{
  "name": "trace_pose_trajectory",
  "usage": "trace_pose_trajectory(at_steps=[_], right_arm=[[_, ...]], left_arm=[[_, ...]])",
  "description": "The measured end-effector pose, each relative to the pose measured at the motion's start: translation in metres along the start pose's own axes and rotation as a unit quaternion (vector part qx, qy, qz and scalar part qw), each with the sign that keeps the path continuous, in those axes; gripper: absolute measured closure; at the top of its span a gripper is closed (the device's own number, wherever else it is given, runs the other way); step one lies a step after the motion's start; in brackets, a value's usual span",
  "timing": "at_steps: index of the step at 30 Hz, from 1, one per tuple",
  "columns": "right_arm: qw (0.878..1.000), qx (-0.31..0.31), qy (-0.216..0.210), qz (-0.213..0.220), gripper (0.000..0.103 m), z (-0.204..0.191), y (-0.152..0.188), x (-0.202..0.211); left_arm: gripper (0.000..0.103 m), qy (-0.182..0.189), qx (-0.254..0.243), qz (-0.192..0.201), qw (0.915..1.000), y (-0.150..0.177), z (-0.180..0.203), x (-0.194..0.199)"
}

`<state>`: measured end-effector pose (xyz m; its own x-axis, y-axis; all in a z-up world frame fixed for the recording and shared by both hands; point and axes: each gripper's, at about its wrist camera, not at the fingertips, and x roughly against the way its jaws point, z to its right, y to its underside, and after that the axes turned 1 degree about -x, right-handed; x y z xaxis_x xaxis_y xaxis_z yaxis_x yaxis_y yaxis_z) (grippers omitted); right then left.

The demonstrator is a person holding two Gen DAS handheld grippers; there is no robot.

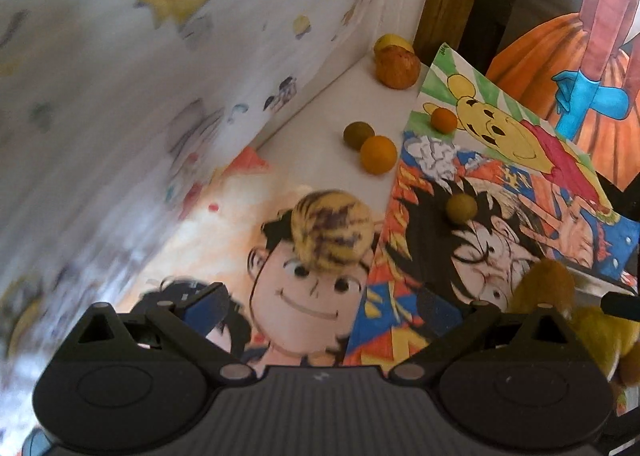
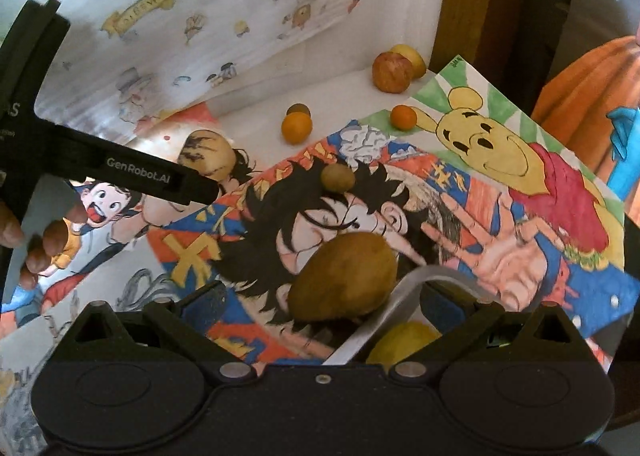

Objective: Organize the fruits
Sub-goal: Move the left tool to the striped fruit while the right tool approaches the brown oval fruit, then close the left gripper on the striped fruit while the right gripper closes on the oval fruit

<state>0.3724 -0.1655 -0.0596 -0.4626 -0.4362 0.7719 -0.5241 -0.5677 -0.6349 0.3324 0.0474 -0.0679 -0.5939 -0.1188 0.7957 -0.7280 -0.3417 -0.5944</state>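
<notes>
Lining up left gripper [image 1: 320, 304], jaws wide and empty, on striped fruit [image 1: 332, 230] just ahead; right gripper [image 2: 320, 308] open beside brown fruit [image 2: 344, 276]. Risk: round fruit rolls if nudged.

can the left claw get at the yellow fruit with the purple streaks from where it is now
Probably yes. The left claw is open and the streaked fruit sits on the drawing just ahead of its fingers, with nothing between them.

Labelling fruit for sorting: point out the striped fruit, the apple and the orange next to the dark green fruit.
Striped fruit [image 1: 333, 230], left wrist view, middle of its streaked skin.
Apple [image 2: 392, 71], right wrist view, centre of its front.
Orange [image 1: 377, 155], left wrist view, centre.
</notes>
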Motion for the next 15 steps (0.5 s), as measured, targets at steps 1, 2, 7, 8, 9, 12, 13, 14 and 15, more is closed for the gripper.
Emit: trace_pose_trajectory(at_steps=[1,2,7,8,9,12,13,14,15], right_arm=[[1.0,0.006,0.002,-0.002,0.001,0.0,-0.002,-0.003],[1.0,0.011,0.002,-0.005,0.001,0.001,-0.003,-0.006],[0.999,0.026,-0.003,-0.023,0.001,0.006,-0.008,-0.021],[0.999,0.03,-0.004,-0.025,0.001,0.006,-0.008,-0.024],[0.999,0.032,-0.005,-0.027,0.001,0.007,-0.008,-0.025],[0.999,0.035,-0.007,-0.031,0.002,0.009,-0.007,-0.03],[0.999,0.035,-0.008,-0.032,0.003,0.009,-0.007,-0.031],[0.999,0.036,-0.009,-0.034,0.004,0.009,-0.006,-0.032],[0.999,0.037,-0.009,-0.035,0.007,0.009,-0.006,-0.033]], left_arm=[[0.001,-0.002,-0.001,0.0,1.0,-0.002,0.001,-0.003],[0.001,-0.004,-0.002,0.0,1.0,-0.005,0.002,-0.005],[0.001,-0.009,-0.008,0.0,0.9999,-0.013,0.007,-0.018],[0.001,-0.01,-0.01,-0.001,0.9999,-0.014,0.008,-0.02],[0.001,-0.012,-0.011,-0.001,0.9999,-0.016,0.009,-0.022],[0.001,-0.016,-0.011,-0.005,0.9998,-0.019,0.012,-0.028],[0.001,-0.019,-0.011,-0.006,0.9997,-0.019,0.012,-0.03],[0.001,-0.024,-0.011,-0.004,0.9997,-0.02,0.013,-0.031],[0.001,-0.028,-0.011,-0.001,0.9995,-0.02,0.013,-0.031]])
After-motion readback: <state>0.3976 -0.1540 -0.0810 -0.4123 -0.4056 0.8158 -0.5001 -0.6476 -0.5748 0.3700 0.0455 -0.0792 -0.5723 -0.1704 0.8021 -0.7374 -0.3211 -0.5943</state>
